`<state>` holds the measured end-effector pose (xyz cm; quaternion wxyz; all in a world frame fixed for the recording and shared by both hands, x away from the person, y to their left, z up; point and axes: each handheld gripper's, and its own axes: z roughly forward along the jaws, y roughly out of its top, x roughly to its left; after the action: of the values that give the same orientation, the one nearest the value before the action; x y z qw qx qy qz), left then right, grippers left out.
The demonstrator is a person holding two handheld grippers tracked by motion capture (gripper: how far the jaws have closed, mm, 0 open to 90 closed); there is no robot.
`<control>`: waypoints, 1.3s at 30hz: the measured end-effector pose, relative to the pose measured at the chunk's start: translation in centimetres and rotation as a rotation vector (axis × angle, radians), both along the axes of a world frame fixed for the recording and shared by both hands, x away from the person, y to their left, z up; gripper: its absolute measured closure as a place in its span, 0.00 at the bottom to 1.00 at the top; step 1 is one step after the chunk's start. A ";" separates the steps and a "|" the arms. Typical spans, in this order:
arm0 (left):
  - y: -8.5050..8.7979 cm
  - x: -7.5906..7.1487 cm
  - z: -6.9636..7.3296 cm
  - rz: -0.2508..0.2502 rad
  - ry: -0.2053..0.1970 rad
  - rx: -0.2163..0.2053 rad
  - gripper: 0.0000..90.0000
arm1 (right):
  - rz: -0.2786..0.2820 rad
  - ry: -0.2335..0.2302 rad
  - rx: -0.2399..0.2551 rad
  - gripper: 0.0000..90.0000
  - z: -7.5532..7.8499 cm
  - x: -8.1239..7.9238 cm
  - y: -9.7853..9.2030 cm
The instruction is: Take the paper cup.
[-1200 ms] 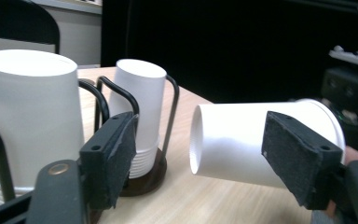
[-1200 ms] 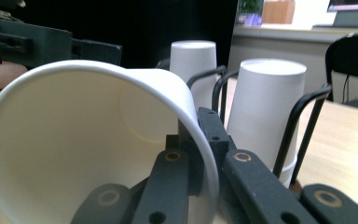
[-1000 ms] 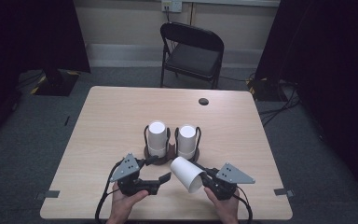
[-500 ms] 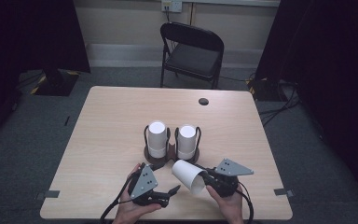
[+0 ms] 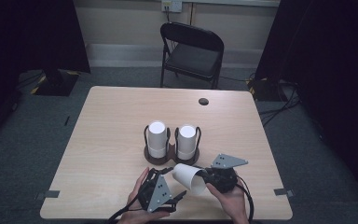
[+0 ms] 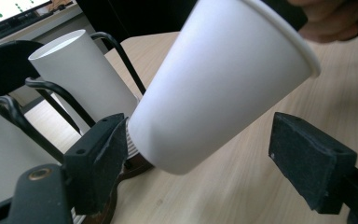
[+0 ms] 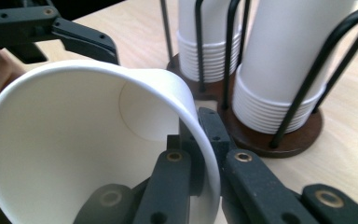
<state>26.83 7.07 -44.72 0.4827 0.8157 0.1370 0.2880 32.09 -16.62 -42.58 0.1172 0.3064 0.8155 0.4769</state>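
My right tongs (image 5: pixel 204 177) pinch rim of cup (image 5: pixel 189 178), held tilted above desk (image 5: pixel 102 140) just before two stacks (image 5: pixel 157 138) in holder. My left tongs (image 6: pixel 205 163) spread, jaws just closing, flanking cup base without contact (no grip yet). Cup out of stack; handover or placing left.

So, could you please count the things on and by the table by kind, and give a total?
Stacks of white cups in holders: 2 (left stack, right stack)
Loose white cup, clamped at its rim: 1
Black wire holders: 2
Hand-held grippers: 2 (left gripper, right gripper)
Folding chair: 1
Total: 8
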 end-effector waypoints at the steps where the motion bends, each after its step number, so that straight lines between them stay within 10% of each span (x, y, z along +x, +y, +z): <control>1: -0.2 0.0 -0.1 -0.003 -0.003 0.010 0.22 | 0.006 0.010 -0.004 1.00 0.1 0.1 0.1; 17: -2.5 -0.5 -0.2 -0.021 -0.101 0.093 0.19 | 0.038 0.169 -0.095 1.00 0.7 1.0 1.5; 39: -3.8 -0.6 -0.4 -0.007 -0.155 0.146 0.21 | 0.050 0.259 -0.192 1.00 0.7 1.7 3.3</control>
<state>26.21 3.25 -45.10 0.4321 0.8244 0.0751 0.3578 33.77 -13.28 -41.92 0.0280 0.3325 0.8728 0.3561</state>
